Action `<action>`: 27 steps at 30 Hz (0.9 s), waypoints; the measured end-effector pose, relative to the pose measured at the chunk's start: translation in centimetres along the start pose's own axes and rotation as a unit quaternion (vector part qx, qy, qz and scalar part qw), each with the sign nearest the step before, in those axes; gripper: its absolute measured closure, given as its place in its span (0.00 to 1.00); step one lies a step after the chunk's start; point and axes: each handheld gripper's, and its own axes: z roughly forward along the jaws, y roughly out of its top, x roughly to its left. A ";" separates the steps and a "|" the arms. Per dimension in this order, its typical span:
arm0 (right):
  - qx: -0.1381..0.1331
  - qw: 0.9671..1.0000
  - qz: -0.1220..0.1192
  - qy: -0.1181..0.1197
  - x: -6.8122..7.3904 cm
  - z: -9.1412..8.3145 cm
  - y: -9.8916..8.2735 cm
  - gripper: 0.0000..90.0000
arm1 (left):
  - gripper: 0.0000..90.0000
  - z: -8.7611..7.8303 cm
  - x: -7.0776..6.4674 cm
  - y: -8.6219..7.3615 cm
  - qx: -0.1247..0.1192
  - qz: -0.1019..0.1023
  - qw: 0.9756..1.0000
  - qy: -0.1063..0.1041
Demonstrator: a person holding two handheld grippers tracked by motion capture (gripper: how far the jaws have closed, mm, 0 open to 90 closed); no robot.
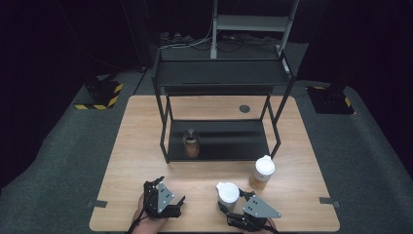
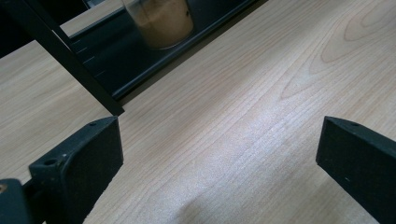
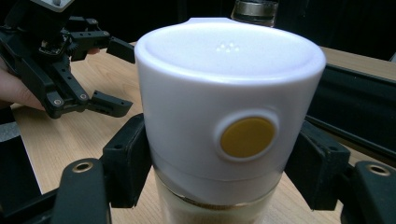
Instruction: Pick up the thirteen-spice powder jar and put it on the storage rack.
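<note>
Near the table's front edge, my right gripper point(image 1: 229, 204) is shut on a glass jar point(image 1: 228, 193) with a white lid. In the right gripper view both black pads point(image 3: 127, 161) press the jar point(image 3: 229, 93) just under its lid, which carries a yellow round spot point(image 3: 246, 136). My left gripper point(image 1: 171, 190) rests to the left of it, open, with only bare wood between its fingers point(image 2: 88, 158). A second white-lidded jar point(image 1: 263, 171) with tan contents stands to the right, apart from both grippers. A lidless jar point(image 1: 191, 144) sits on the rack's lower shelf.
A black two-level metal rack point(image 1: 219, 73) stands at the middle and back of the wooden table point(image 1: 136, 146). Its front leg point(image 2: 70, 60) and the lidless jar point(image 2: 161, 21) lie ahead of my left gripper. A round grommet point(image 1: 244, 108) is in the tabletop behind the rack.
</note>
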 end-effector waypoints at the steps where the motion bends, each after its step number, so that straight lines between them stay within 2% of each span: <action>1: 0.000 1.000 0.000 0.000 0.0 0.0 0.0 0.33 | 0.01 0.0 0.0 0.0 0.000 0.000 1.000 0.000; 18: -0.001 1.000 0.003 0.003 0.1 0.0 0.2 0.33 | 0.01 0.0 0.1 -0.1 -0.001 -0.001 1.000 -0.002; 27: -0.007 1.000 0.007 -0.005 0.2 0.5 0.9 0.34 | 0.01 -0.1 0.2 -0.1 -0.004 0.000 1.000 -0.004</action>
